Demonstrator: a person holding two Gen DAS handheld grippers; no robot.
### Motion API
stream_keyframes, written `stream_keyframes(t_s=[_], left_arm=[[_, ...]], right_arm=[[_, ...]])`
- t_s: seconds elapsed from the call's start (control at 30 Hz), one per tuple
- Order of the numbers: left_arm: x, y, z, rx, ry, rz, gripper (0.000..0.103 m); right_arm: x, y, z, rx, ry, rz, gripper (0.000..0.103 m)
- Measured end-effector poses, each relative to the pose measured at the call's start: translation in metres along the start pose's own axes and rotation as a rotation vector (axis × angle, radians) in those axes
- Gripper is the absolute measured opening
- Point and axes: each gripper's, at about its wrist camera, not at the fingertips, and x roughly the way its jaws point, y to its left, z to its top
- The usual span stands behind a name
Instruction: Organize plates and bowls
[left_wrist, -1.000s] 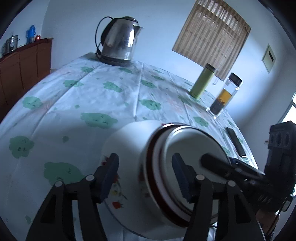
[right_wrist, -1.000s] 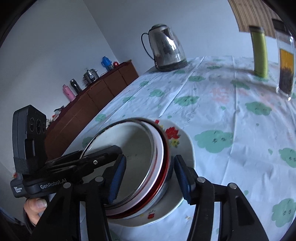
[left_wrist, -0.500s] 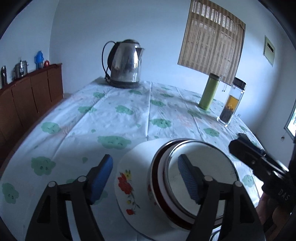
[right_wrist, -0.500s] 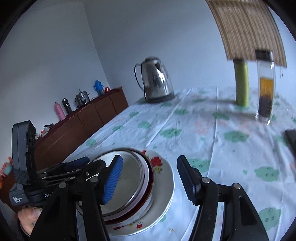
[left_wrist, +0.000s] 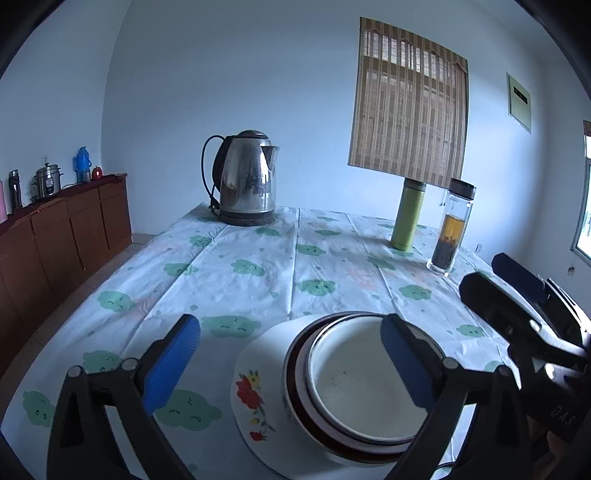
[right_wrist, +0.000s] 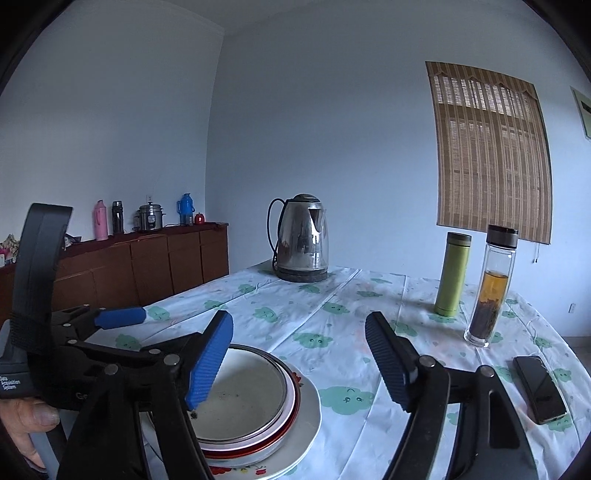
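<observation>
A stack stands near the table's front edge: a white flowered plate (left_wrist: 251, 384) (right_wrist: 310, 410), a red-rimmed bowl (left_wrist: 295, 391) (right_wrist: 293, 402) on it, and a pale bowl (left_wrist: 362, 384) (right_wrist: 240, 391) nested inside. My left gripper (left_wrist: 288, 354) hangs over the stack's left side, its jaws opening wide, with no pad touching the dishes. My right gripper (right_wrist: 299, 354) is just above the stack's right side, its jaws also opening and holding nothing. One blue finger (right_wrist: 120, 317) of the left gripper shows in the right wrist view.
A steel kettle (left_wrist: 247, 177) stands at the table's far end. A green flask (left_wrist: 408, 214) and a glass tea bottle (left_wrist: 452, 225) are at the far right. A black phone (right_wrist: 539, 387) lies near the right edge. A brown sideboard (right_wrist: 147, 266) lines the left wall.
Both grippers have let go of the bowl stack, spread their jaws and risen back from it. Both views have tilted up towards level. The stack stays on the table.
</observation>
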Motion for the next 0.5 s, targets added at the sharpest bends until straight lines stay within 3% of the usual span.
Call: stream_keyframes(t_s=[0.5], left_arm=[[-0.0038, -0.0028, 0.0, 0.016, -0.019, 0.012, 0.102]], right_arm=[[-0.0013, -0.0035, -0.0015, 0.022, 0.002, -0.011, 0.076]])
